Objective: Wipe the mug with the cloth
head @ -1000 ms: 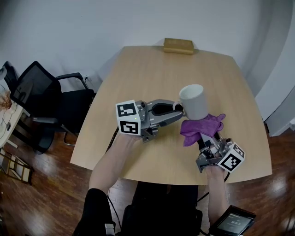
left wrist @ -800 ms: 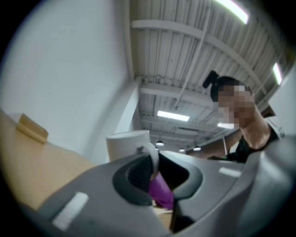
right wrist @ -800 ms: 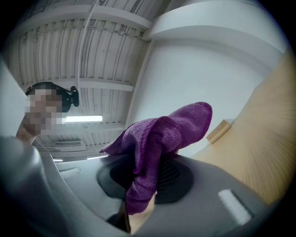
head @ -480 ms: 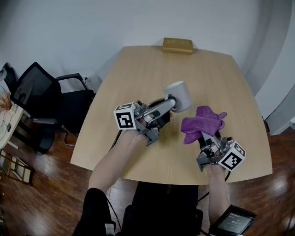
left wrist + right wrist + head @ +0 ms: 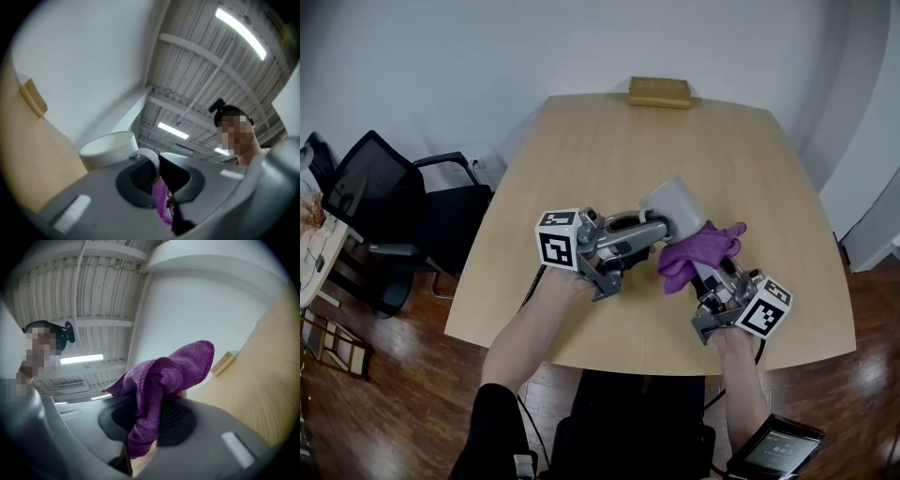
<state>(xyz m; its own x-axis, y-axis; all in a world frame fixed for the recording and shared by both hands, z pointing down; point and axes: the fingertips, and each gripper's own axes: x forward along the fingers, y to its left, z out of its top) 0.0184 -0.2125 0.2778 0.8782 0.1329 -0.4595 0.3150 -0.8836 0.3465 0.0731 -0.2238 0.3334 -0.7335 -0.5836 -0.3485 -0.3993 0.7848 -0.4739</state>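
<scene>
While you hold the white mug [image 5: 675,208] off the table [image 5: 581,150], over its middle and somewhat nearer the near edge than the far one, your left gripper [image 5: 649,228] has it by the handle. In the left gripper view the jaws are closed down on that white loop, with the mug's open rim [image 5: 108,144] just beyond them. The mug sits tipped, not upright. From the right, your right gripper [image 5: 705,272] brings in the purple cloth [image 5: 698,249], and the bunched cloth touches the mug's side facing you. The right gripper view shows those jaws pinched tight on a fold of the cloth [image 5: 161,385], the rest billowing up above the pads. A sliver of the same purple shows low between the left jaws too [image 5: 162,206]. On the far edge of the table lies a flat tan box [image 5: 659,91], well apart from both grippers. Off the table's left edge stands a black office chair [image 5: 380,202].
</scene>
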